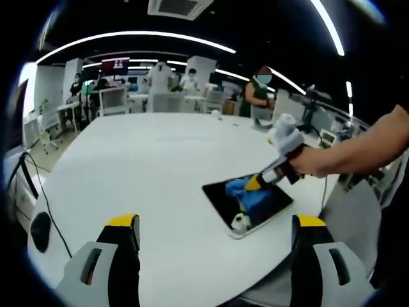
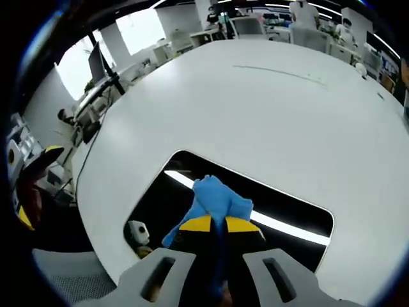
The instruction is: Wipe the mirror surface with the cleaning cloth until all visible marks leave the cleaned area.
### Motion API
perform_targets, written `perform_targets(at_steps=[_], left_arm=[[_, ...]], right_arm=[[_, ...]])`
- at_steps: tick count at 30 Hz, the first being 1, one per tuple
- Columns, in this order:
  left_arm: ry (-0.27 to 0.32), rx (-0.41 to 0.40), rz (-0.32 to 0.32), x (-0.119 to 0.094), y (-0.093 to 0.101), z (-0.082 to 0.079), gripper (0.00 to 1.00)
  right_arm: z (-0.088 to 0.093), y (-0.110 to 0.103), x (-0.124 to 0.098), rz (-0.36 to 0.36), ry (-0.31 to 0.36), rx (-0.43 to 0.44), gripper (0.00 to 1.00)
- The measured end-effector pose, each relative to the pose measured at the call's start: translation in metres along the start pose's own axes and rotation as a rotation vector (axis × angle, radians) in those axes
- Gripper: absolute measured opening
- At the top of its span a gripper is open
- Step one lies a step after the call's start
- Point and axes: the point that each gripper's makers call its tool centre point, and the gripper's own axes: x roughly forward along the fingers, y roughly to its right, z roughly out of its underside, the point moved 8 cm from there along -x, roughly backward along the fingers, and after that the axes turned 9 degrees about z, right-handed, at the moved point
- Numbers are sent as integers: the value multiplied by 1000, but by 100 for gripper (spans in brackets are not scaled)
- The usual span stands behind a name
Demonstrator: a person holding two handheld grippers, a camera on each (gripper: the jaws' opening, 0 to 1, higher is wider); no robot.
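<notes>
- In the left gripper view, I am holding my left gripper (image 1: 214, 238) back above the white surface (image 1: 147, 173), its fingers (image 1: 121, 240) spread wide and empty. Off to the right, the right gripper (image 1: 259, 181) is pressing the blue cleaning cloth (image 1: 252, 195) onto the mirror (image 1: 220, 195), which is lying flat near the surface's edge.
- In the right gripper view, my fingers (image 2: 198, 225) are pinching the cloth against the dark glass. I am judging the wiping as mid-course: I cannot tell whether marks remain, and much of the glass looks unreached.
</notes>
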Motion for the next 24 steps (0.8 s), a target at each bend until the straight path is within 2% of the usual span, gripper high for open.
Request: perform_targets(at_steps=[9,13,24], left_arm=[[-5,-33,-9,-3,-2,5,99],[2,-39,-19,-4,0,5,99],[10,-66,-32,-3,2,6,99]], right_arm=[[-17,8,11,9,1,-31,0],[-23,10,14,7,4,-6,0],[-26,11,16,2,13,-6,0]])
